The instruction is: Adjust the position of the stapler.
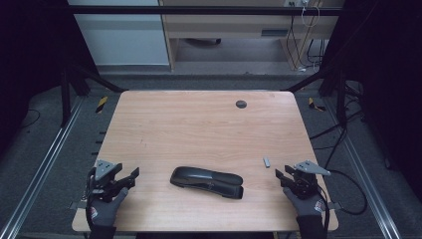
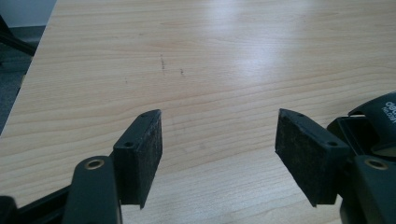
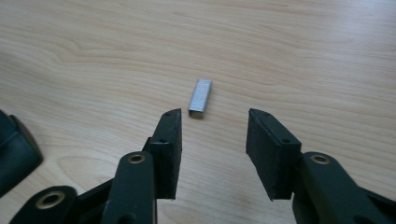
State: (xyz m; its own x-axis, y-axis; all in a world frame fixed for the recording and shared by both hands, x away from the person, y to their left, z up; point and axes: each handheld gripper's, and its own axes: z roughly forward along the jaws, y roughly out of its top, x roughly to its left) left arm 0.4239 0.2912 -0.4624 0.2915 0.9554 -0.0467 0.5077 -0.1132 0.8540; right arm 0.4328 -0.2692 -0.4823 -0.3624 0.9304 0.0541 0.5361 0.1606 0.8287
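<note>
A black stapler (image 1: 207, 182) lies flat near the front middle of the wooden table (image 1: 199, 124). A small silver strip of staples (image 1: 266, 162) rests to its right. My right gripper (image 1: 279, 176) sits at the front right, open, and the staple strip (image 3: 200, 96) lies on the wood just ahead of its fingertips (image 3: 173, 121). At the front left my left gripper (image 1: 134, 174) is open over bare wood, nothing between its pads (image 2: 152, 140). The stapler's end (image 2: 373, 126) shows at the right edge of the left gripper view, and its other end (image 3: 14, 149) at the left of the right gripper view.
A round dark grommet (image 1: 241, 104) is set into the table near its far edge. Metal rails (image 1: 45, 154) run along both sides of the table on the grey floor. Cables (image 1: 343, 134) trail on the floor to the right.
</note>
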